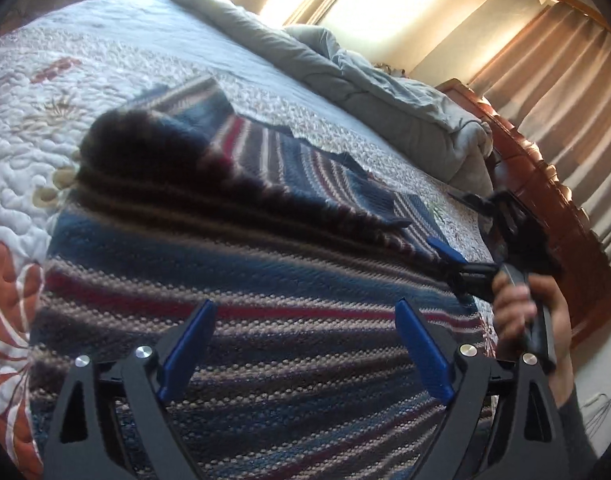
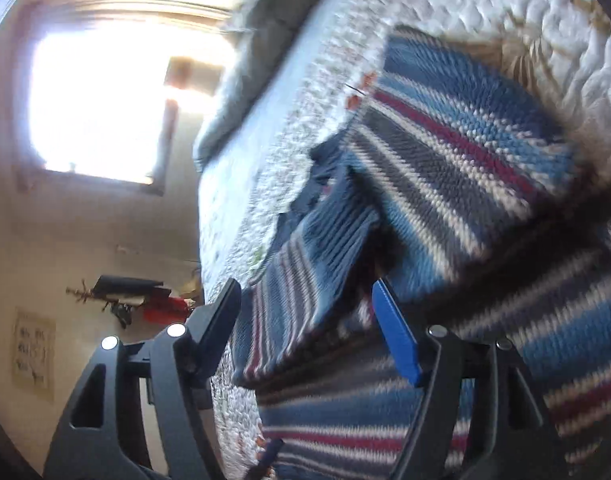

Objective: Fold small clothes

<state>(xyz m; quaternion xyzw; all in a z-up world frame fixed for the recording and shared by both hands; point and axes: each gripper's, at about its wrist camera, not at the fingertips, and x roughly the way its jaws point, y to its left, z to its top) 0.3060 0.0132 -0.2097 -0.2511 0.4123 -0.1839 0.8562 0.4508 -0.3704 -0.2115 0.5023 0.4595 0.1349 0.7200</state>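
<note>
A striped knit sweater (image 1: 233, 280), blue, grey, white and dark red, lies spread on the quilted bed. One part of it is folded over, with a dark raised fold (image 1: 153, 160) across it. My left gripper (image 1: 305, 344) is open and empty, just above the sweater's near part. My right gripper (image 2: 305, 316) is open with a folded sleeve (image 2: 305, 272) of the sweater (image 2: 457, 160) between its fingers, not clamped. It also shows in the left wrist view (image 1: 449, 252), at the sweater's right edge, held by a hand (image 1: 517, 300).
A white quilt (image 1: 85, 80) with orange flowers covers the bed. A grey duvet (image 1: 345, 68) is bunched at the far side. A wooden headboard (image 1: 545, 208) and beige curtains (image 1: 565, 80) stand at the right. A bright window (image 2: 105, 100) and wall show in the right wrist view.
</note>
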